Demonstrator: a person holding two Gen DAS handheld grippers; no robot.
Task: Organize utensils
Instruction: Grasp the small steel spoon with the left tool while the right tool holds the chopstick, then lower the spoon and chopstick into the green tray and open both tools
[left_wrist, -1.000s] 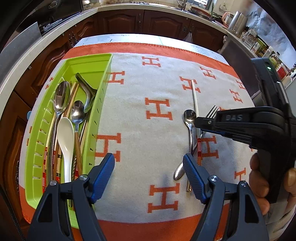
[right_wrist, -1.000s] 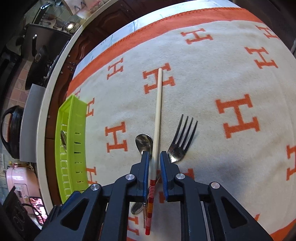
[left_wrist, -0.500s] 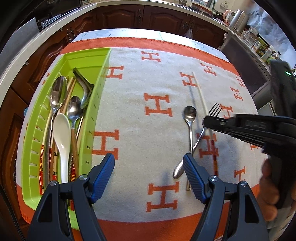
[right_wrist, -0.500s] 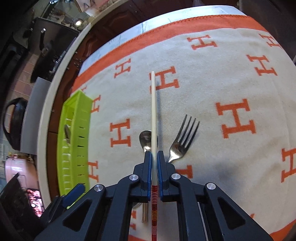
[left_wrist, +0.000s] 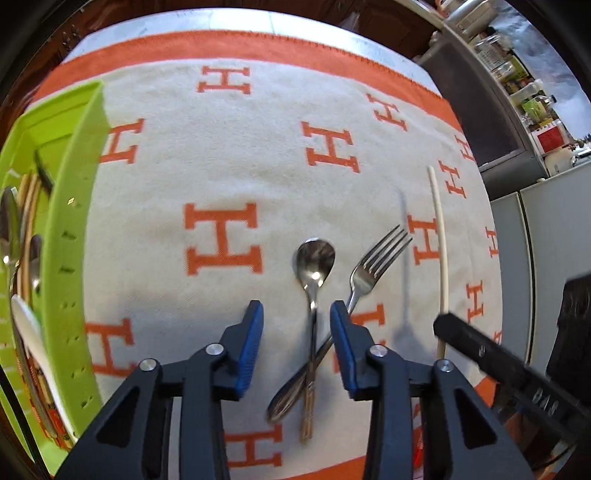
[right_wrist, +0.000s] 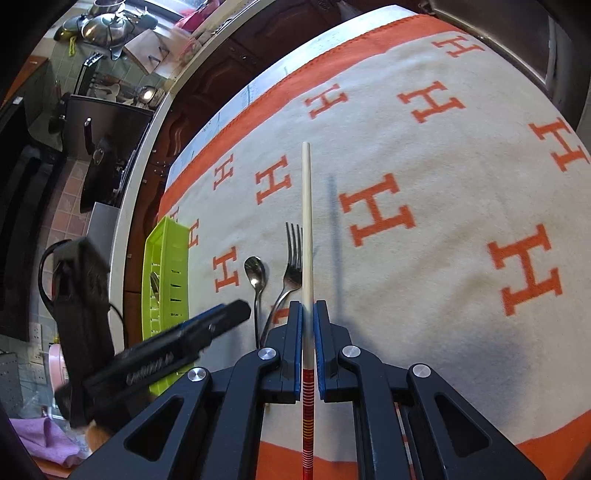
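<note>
- Kitchen cabinets of dark wood and a grey appliance ring the worktop (left_wrist: 236, 20), whose pale edge shows past the cloth.
- Cream cloth (left_wrist: 221, 177) with orange H letters and an orange border covers nearly all of that worktop.
- Green slotted tray (left_wrist: 74, 229) sits at the cloth's left edge in the left wrist view, holding several spoons and chopsticks; they are blurred there, so I cannot count them.
- Left hand-held gripper (left_wrist: 295, 325) hangs above the cloth, its blue pads part-way apart, having just been closing; the spoon's handle lies in the gap below, and no pad appears to press on it.
- Right hand-held gripper (right_wrist: 307, 325) is clamped tight on a chopstick (right_wrist: 306, 221), gripping it near where the pale shaft meets the red-and-yellow banded end.
- That chopstick points forward past the fingertips, lifted off the cloth, with its thin shadow to its right in the right wrist view.
- Fork (left_wrist: 373, 266) lies on the cloth with tines pointing away and to the right, its handle crossing under the left hand-held gripper's right finger.
- Metal spoon (left_wrist: 316, 258) lies bowl up just left of the fork, and their handles cross near the ends.
</note>
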